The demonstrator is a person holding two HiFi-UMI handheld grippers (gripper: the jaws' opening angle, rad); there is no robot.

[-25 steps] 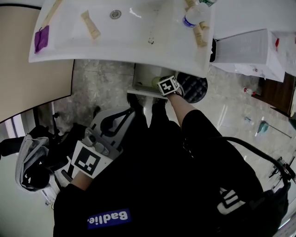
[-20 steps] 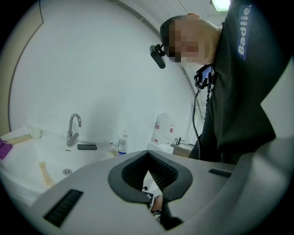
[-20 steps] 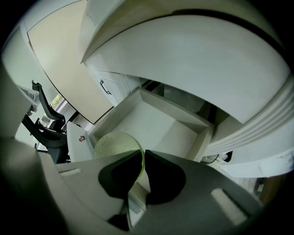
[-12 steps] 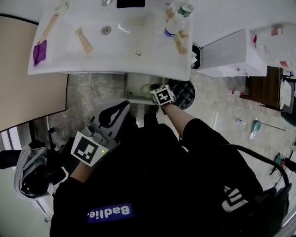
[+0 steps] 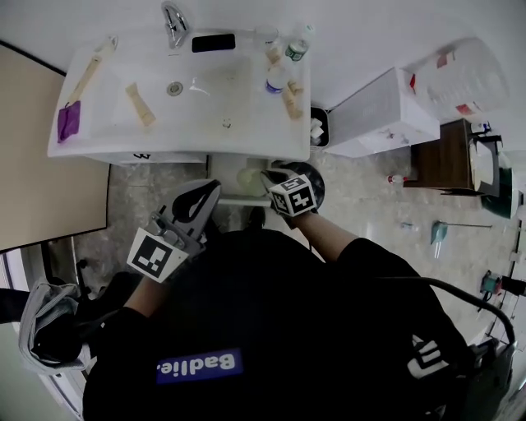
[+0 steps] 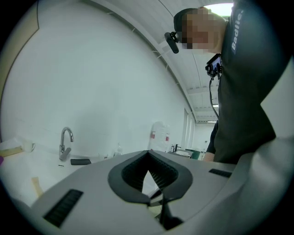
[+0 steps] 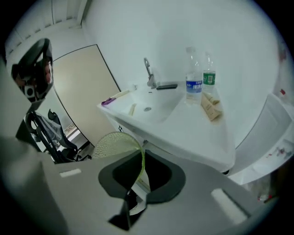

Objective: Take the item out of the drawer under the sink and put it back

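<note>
Black slab [image 5: 213, 42] just right of faucet [image 5: 173, 18]. Blue-label bottle [image 5: 274, 80], green-label bottle [image 5: 297, 48] farther right, tube [image 5: 292, 100] beside them. Purple item [image 5: 68, 121] far left of faucet. White box [image 5: 380, 115] far right.

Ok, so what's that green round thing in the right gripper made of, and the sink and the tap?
Green disc: probably thin plastic or silicone, translucent with a dimpled or meshed face; which, I can't tell.
Sink: white and glossy, likely ceramic or a similar cast material.
Tap: shiny silver, looks like chromed metal.
</note>
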